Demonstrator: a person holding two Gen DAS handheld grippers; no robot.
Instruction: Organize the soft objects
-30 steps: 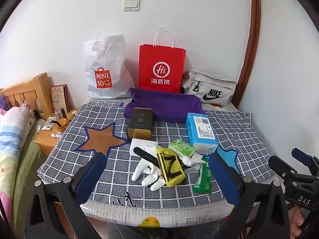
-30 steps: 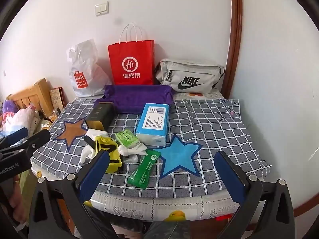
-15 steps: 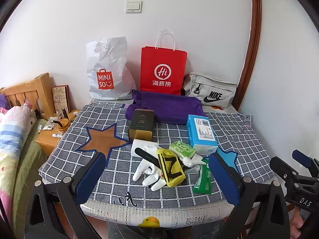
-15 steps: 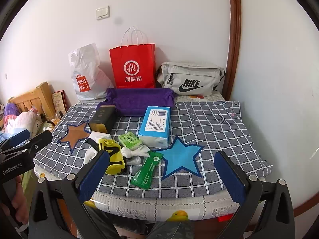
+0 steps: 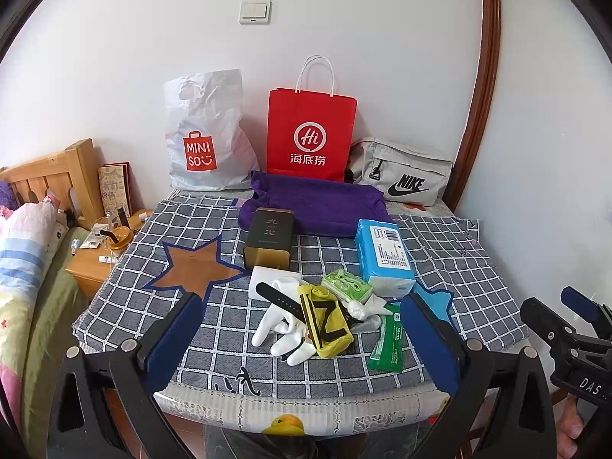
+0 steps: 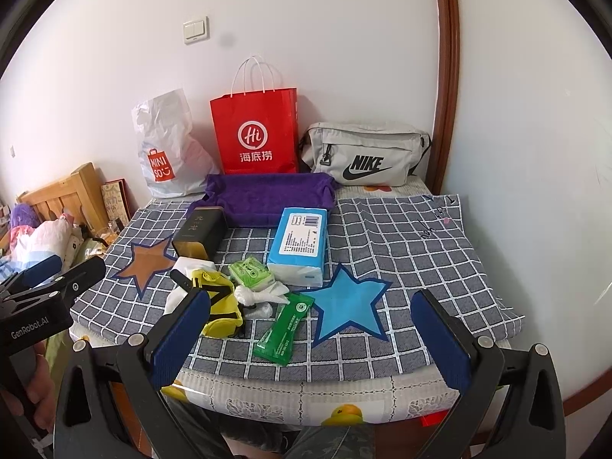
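On the checked cloth lies a pile: white gloves, a yellow pouch, a green tissue pack, a green wipes packet, crumpled white plastic and a blue tissue pack. A dark tin box stands behind them, in front of a purple fabric tray. My left gripper hangs open at the table's near edge, facing the pile. My right gripper is open too, near the wipes packet and blue star. Both hold nothing.
Against the wall stand a white Miniso bag, a red paper bag and a grey Nike bag. A wooden bed and a cluttered nightstand are at left. A wall rises at right.
Both grippers have pulled back and risen slightly, so the table sits a little lower and farther in both views. Nothing on the table has moved.
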